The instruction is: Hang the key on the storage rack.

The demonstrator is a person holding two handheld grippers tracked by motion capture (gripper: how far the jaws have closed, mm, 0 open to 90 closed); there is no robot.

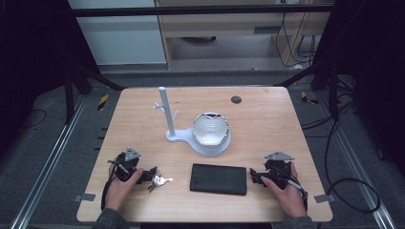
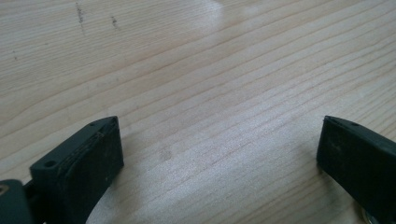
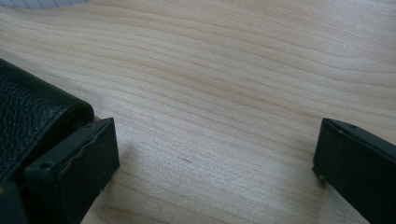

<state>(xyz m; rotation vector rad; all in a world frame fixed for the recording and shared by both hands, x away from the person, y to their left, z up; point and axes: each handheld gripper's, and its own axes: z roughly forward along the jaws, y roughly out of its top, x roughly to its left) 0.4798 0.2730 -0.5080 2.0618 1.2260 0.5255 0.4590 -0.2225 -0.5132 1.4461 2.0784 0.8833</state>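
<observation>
Resting low on the wooden table [image 1: 267, 119] at the lower left of the high view: the left hand [image 1: 119, 188], forearm coming up from the bottom edge, wrapped around the left gripper [image 1: 145, 175], grey three-cornered plate facing up, jaws pointing toward the right of the frame

Lying just beside those jaws, a little right of them and possibly touching one tip: a small bunch of keys [image 1: 160, 181], silvery, not between the jaws and not gripped

In the left gripper view, standing wide apart at the lower left and lower right corners: two black jaws of the left gripper [image 2: 219, 149], bare wood grain between them, nothing being held; a sliver of metal peeking in at the bottom right edge beside the right-hand jaw

Mirroring this at the lower right of the high view: the right hand [image 1: 286, 188], palm down on the table, holding the right gripper [image 1: 254, 177] with jaws pointing toward the left of the frame, close to the short end of a black wallet [image 1: 218, 179] lying flat at the lower centre

In the right gripper view, spread equally wide: the right gripper [image 3: 215, 149], nothing between the jaws; the wallet [image 3: 32, 116] showing as grained black leather at the left edge, just behind and beside the left-hand jaw, outside the gap

Standing above the centre of the high view, well apart from both hands: a white stand [image 1: 168, 114] with a bowl [image 1: 210, 129] on its base
</observation>
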